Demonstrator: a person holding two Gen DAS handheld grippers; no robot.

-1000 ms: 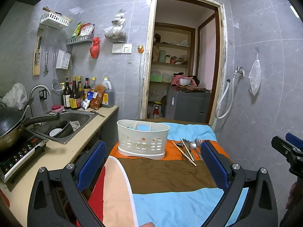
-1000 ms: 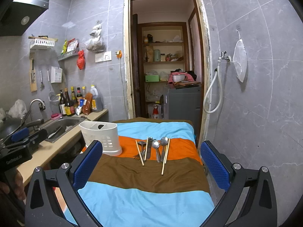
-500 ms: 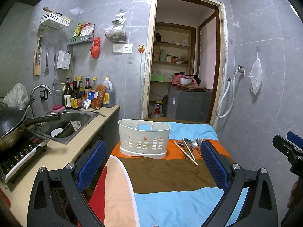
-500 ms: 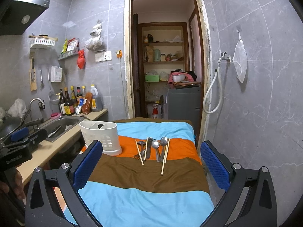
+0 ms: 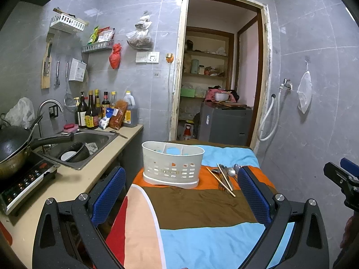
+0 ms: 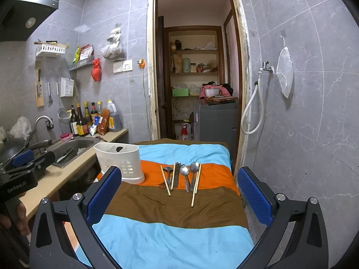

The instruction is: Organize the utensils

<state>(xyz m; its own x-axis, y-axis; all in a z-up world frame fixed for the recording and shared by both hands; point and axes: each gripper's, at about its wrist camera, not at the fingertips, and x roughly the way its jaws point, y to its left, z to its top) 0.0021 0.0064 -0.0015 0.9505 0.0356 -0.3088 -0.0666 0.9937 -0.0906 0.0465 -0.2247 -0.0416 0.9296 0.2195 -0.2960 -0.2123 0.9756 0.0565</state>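
Both grippers, left gripper (image 5: 181, 195) and right gripper (image 6: 179, 195), spread wide, empty. Metal spoons, fork, wooden chopsticks (image 6: 181, 177) lie right of white slotted plastic caddy (image 6: 121, 160). Left gripper's label unreadable.

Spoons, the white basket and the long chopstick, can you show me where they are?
Spoons (image 6: 184, 170): right wrist view, on the bowl of the left spoon.
White basket (image 5: 172, 165): left wrist view, on its slotted front wall.
Long chopstick (image 6: 195, 186): right wrist view, on the middle of the stick.

Glossy metal spoons (image 6: 184, 170); matt plastic caddy (image 5: 172, 164); soft striped cloth (image 6: 170, 204)
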